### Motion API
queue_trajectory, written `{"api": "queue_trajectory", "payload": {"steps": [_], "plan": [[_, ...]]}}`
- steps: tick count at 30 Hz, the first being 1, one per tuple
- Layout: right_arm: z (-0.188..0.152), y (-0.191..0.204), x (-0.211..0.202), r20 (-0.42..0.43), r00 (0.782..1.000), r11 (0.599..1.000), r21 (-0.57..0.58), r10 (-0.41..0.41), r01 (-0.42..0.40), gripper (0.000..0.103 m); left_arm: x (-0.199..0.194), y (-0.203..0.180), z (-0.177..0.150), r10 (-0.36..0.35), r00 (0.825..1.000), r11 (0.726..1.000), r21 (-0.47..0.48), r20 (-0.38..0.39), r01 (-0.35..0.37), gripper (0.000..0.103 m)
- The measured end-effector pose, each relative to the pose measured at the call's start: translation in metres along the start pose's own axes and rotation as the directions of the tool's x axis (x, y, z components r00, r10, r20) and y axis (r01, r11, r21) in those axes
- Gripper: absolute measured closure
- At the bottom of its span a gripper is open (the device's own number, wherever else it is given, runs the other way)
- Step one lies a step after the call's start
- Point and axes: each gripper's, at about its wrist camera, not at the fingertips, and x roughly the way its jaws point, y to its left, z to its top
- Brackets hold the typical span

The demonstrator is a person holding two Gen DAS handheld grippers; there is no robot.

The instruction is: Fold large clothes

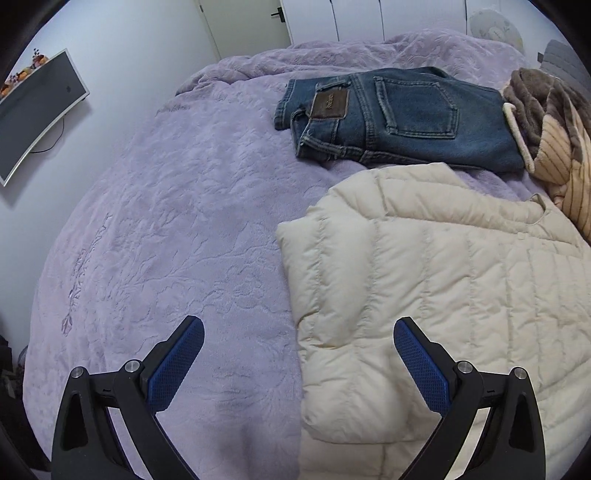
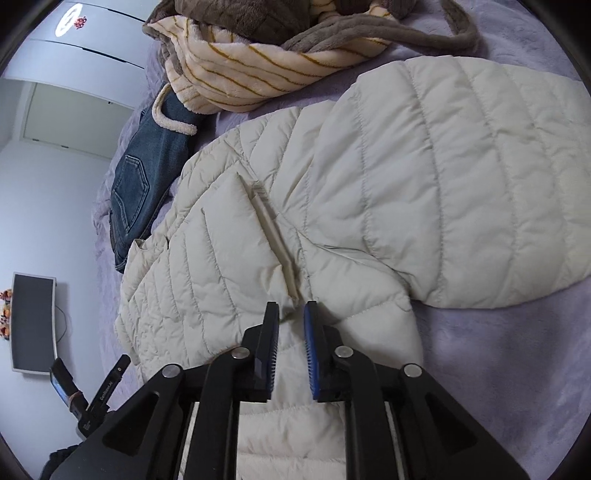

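A cream quilted puffer jacket (image 1: 443,295) lies on the lilac bedspread (image 1: 166,240), its left side folded in over the body. My left gripper (image 1: 299,332) is open and empty, hovering above the jacket's left edge. In the right wrist view the jacket (image 2: 369,192) fills the middle, a sleeve lying across at the right. My right gripper (image 2: 291,314) has its jaws close together over a fold of the jacket near its front placket; a small gap shows between the pads, so a hold on the fabric cannot be judged.
Folded blue jeans (image 1: 399,118) lie beyond the jacket. A brown and cream striped fleece garment (image 1: 554,140) is heaped at the right, also in the right wrist view (image 2: 258,66). A monitor (image 1: 33,114) hangs on the left wall. White wardrobe doors (image 1: 369,18) stand behind the bed.
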Motion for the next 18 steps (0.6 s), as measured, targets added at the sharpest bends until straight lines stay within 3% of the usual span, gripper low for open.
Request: {"api": "queue_trajectory", "payload": {"steps": [2, 12, 13, 14, 15, 18], "plan": [[-0.002, -0.011, -0.014, 0.016, 1.0, 1.0, 0.022, 0.005, -0.005, 0.062, -0.011, -0.011, 0.001, -0.022, 1.0, 1.0, 0.016, 0.01, 0.022, 0.0], [-0.009, -0.084, -0.072, 0.094, 0.994, 0.99, 0.133, -0.052, 0.04, 0.058, -0.03, -0.097, -0.025, -0.14, 0.988, 0.986, 0.084, -0.059, 0.145, 0.0], [-0.009, -0.094, -0.079, 0.113, 0.992, 0.987, 0.155, -0.048, 0.03, 0.05, -0.032, -0.106, -0.028, -0.159, 0.985, 0.983, 0.082, -0.069, 0.164, 0.0], [-0.01, -0.106, -0.086, 0.134, 0.99, 0.983, 0.182, -0.045, 0.02, 0.036, -0.035, -0.116, -0.032, -0.177, 0.981, 0.98, 0.082, -0.08, 0.184, 0.0], [-0.01, -0.119, -0.092, 0.16, 0.986, 0.976, 0.217, -0.046, 0.011, 0.031, -0.038, -0.126, -0.035, -0.193, 0.977, 0.976, 0.085, -0.09, 0.2, 0.0], [-0.011, -0.158, -0.105, 0.208, 0.976, 0.943, 0.332, -0.059, -0.014, 0.029, -0.047, -0.156, -0.045, -0.237, 0.964, 0.964, 0.092, -0.119, 0.249, 0.0]]}}
